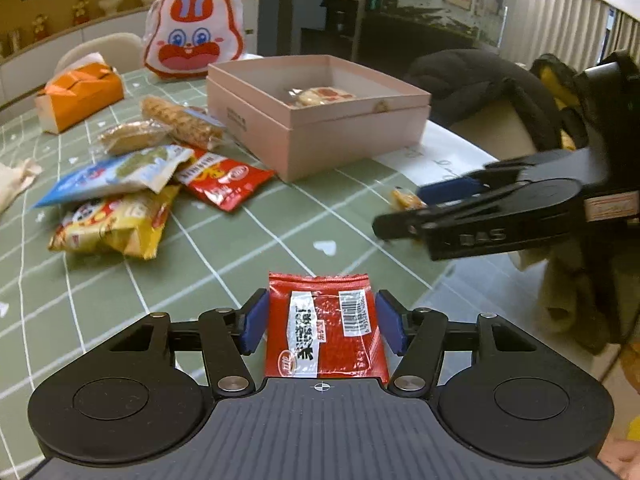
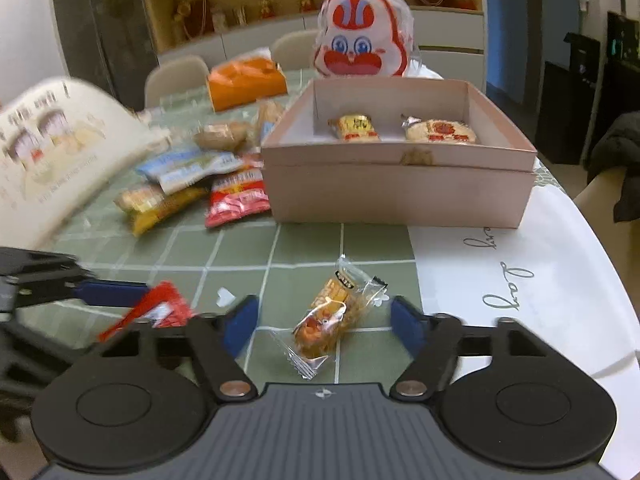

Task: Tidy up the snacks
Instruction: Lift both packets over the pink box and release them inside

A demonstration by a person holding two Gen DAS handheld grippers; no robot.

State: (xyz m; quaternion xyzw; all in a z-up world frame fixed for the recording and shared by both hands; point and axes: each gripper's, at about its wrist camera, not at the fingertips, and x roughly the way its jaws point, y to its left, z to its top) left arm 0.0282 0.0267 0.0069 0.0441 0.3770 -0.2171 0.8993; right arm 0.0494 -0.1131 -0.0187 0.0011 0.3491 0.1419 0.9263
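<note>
We see our left tool [image 1: 320, 322] low over the green checked surface [image 1: 240, 248], its blue pads [image 1: 254, 322] standing either side of a red snack packet [image 1: 326, 326]. The left pad sits just beside the packet's edge and the right pad shows a thin gap, so we cannot tell whether the packet is pinched.

Our right tool [image 2: 324, 322] has its jaws parted around a small orange snack in a clear wrapper [image 2: 328, 316], which lies on the surface between the pads and apart from both; nothing is gripped there.

Beyond stands a pink box [image 2: 400, 196], open at the top. Inside it we make out a yellow-orange packet [image 2: 354, 128] to the left and a round rice cracker packet [image 2: 440, 131] to the right.

Left of the box lies a loose heap of snacks: a red packet [image 1: 224, 182], a blue-and-white packet [image 1: 116, 172] across a yellow packet [image 1: 116, 228], and clear-wrapped biscuits [image 1: 182, 122] behind.

Farther back sit an orange tissue box [image 1: 78, 94] and a rabbit-faced bag [image 1: 194, 28].
</note>
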